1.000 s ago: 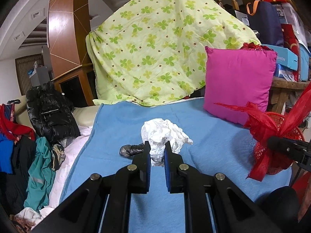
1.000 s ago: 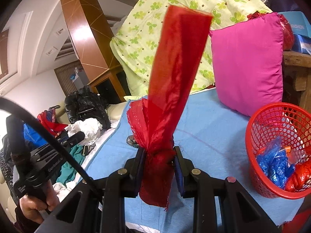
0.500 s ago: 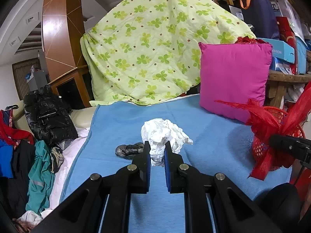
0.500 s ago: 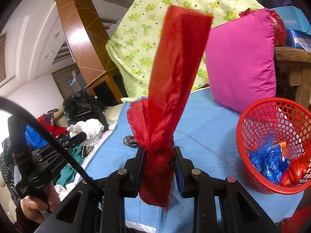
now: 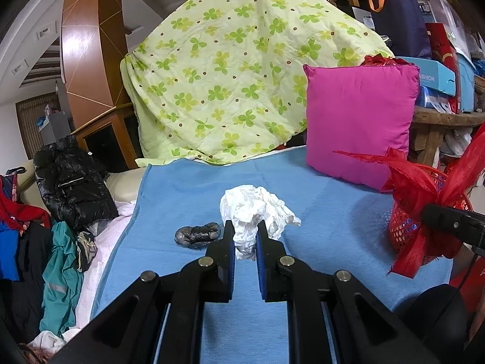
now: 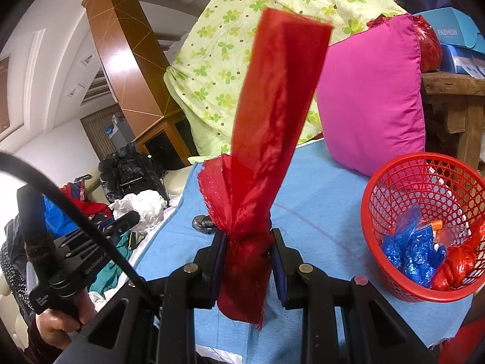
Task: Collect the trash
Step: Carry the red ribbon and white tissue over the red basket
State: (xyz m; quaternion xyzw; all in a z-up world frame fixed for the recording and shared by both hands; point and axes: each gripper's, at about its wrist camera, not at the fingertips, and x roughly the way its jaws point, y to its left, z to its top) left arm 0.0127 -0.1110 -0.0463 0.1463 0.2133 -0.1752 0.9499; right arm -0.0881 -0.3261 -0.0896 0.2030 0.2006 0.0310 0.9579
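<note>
the left gripper (image 5: 245, 236) jaws clench a crumpled white tissue (image 5: 254, 209). the right gripper (image 6: 249, 242) jaws grasp a red ribbon (image 6: 266, 139) beside the red basket (image 6: 394, 285).

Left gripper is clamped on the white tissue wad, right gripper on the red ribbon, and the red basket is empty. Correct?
Not quite: the red basket is not empty. The right wrist view shows blue and red plastic scraps in it. The rest holds: left gripper clamps the white tissue wad, right gripper the red ribbon.
</note>
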